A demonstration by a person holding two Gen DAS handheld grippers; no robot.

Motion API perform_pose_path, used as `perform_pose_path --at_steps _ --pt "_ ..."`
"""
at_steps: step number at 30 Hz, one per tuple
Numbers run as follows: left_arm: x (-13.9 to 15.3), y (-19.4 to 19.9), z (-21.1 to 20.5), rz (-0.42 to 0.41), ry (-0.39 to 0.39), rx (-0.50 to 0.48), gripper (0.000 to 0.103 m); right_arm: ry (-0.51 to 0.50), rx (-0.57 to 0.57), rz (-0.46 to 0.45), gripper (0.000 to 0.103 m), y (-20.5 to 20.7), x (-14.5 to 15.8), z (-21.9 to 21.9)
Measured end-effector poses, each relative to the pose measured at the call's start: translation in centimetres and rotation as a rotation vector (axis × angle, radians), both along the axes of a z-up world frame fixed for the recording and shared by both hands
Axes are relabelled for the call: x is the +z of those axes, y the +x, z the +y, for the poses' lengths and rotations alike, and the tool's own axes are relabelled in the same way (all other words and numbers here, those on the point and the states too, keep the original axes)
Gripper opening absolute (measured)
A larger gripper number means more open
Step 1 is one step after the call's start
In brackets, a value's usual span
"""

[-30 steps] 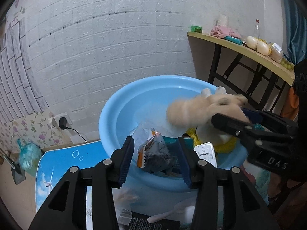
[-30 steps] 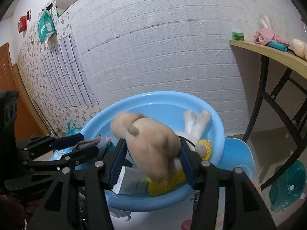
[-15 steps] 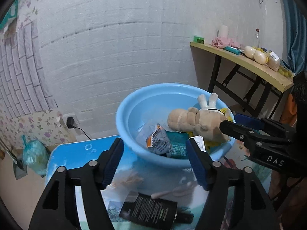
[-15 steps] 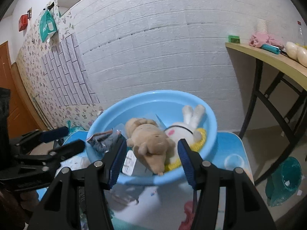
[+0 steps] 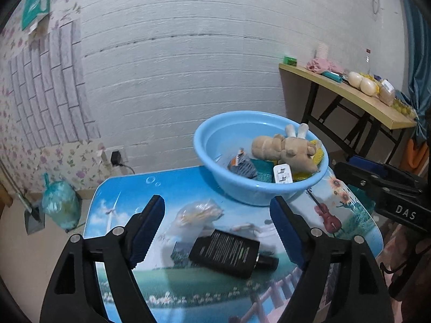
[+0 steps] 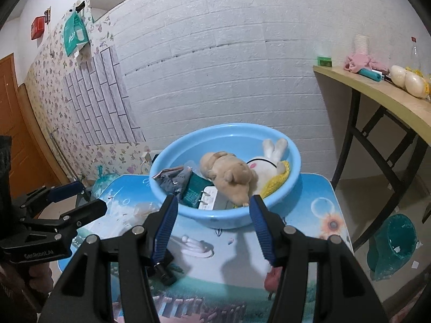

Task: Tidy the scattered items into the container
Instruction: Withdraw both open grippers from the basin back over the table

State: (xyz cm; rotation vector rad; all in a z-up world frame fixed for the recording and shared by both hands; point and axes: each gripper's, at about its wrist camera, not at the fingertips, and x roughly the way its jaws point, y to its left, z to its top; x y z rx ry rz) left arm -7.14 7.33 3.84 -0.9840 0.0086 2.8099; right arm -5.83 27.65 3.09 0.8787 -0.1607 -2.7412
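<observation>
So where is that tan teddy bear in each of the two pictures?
Left wrist view: the tan teddy bear lies in the blue basin, right of centre, upper half of the picture.
Right wrist view: the bear is near the middle, in the same basin, its head toward the near rim.
Shared landmark: the white rabbit toy lies right beside the bear in both.

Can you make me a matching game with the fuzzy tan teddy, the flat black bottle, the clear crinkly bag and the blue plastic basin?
Things:
1. fuzzy tan plush bear
2. flat black bottle
3. clear plastic bag
4. round blue plastic basin

Places:
A. lying flat on the table, nearest the camera
B. inside the basin
C. holding toys
D. on the table between bottle and basin

Pairs: 1-B, 2-A, 3-D, 4-C
</observation>
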Motion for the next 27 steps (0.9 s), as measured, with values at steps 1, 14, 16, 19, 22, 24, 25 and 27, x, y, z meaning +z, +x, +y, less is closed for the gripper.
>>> perform_pose_path --at_steps 1,14,16,19,22,24,25,27 --pt "0.0 0.1 -0.2 -0.002 0.006 0.006 0.08 -0.001 -0.002 -0.002 0.055 0.2 0.1 0.0" --pt "-1.8 3.2 -3.1 -0.034 0.008 0.037 0.084 -0.004 -0.04 -0.032 0.055 2.9 -0.4 -1.0" --pt "-2.1 3.6 -3.4 -0.039 0.009 0.04 0.084 0.001 -0.039 -0.044 0.055 3.2 -0.8 -1.1" --pt "-2.5 4.0 -4.1 -0.046 0.017 0.05 0.084 0.009 -0.036 -0.061 0.055 3.6 -1.3 -1.4" --pt "-2.8 4.2 -4.6 -0.05 0.029 0.056 0.084 0.015 -0.034 -0.064 0.055 4.0 -1.4 -1.6" --pt "-2.9 4.2 -4.7 -0.055 0.033 0.06 0.085 0.019 -0.032 -0.061 0.055 4.1 -1.3 -1.8" --pt "-3.0 4.2 -4.8 -0.058 0.035 0.062 0.085 0.021 -0.03 -0.061 0.055 4.1 -1.3 -1.8" --pt "-3.2 4.3 -4.8 -0.062 0.037 0.062 0.085 0.023 -0.03 -0.061 0.055 4.2 -1.3 -1.9"
